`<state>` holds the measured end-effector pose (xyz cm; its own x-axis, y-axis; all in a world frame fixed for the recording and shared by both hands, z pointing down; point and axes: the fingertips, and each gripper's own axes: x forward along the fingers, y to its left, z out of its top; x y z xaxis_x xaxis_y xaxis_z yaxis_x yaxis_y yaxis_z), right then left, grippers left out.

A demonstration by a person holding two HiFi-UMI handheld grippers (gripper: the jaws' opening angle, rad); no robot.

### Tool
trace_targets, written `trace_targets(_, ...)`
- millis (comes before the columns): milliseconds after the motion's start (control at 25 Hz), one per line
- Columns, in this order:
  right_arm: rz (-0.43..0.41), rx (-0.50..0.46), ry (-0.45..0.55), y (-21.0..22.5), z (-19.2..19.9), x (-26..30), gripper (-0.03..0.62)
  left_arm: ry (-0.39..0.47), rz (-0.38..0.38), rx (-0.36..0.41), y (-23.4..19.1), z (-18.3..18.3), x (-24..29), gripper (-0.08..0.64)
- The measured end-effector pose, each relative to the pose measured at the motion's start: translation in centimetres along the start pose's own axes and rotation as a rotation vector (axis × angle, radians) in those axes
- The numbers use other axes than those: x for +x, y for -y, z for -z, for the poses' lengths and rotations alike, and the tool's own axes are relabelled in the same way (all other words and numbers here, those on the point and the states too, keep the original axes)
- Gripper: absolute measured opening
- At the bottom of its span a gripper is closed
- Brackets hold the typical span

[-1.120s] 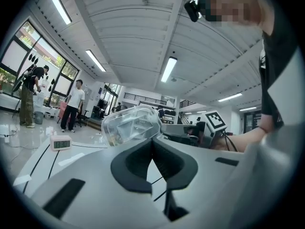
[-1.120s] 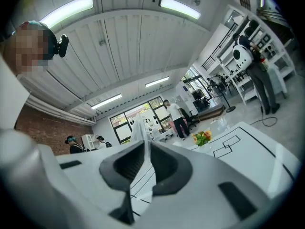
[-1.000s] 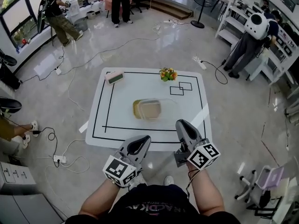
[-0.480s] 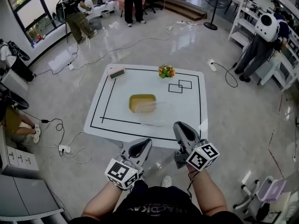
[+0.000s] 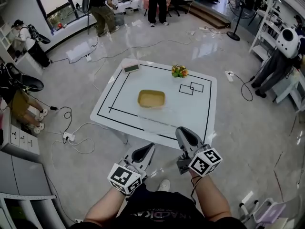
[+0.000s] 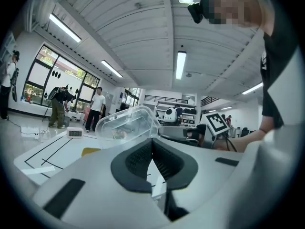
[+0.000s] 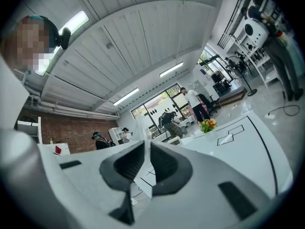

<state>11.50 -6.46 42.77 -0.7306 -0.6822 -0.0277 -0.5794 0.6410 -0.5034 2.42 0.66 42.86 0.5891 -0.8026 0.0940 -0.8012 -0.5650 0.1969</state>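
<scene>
Clear plastic container (image 6: 126,125) pinched between two hand-held grippers.
Its rim is clamped by the left hand-held gripper (image 6: 152,144) and the right hand-held gripper (image 7: 147,149), jaws nearly together.

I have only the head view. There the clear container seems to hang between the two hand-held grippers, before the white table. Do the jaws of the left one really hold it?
Observer: Yes. In the left gripper view, the left hand-held gripper has its jaws together on the rim of the clear container.
Operator: Thank you. And the other side?
Observer: In the right gripper view, the right hand-held gripper is also shut. A thin clear edge of the container comes out from between its jaws.
</scene>
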Motion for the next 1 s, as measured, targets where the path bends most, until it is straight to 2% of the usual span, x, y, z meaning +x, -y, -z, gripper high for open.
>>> trace_targets(320,-0.048,-0.009,-0.012,-1.4,0.3,-1.8,0.041,0.021,-0.053,-0.001,2.0,0.4,-1.5,0.005)
trace_targets(1000,-0.032,-0.004,0.01,-2.2,0.3,-3.1,0.041,0.053,-0.037,0.018,3.1,-0.8,-2.3,0.005)
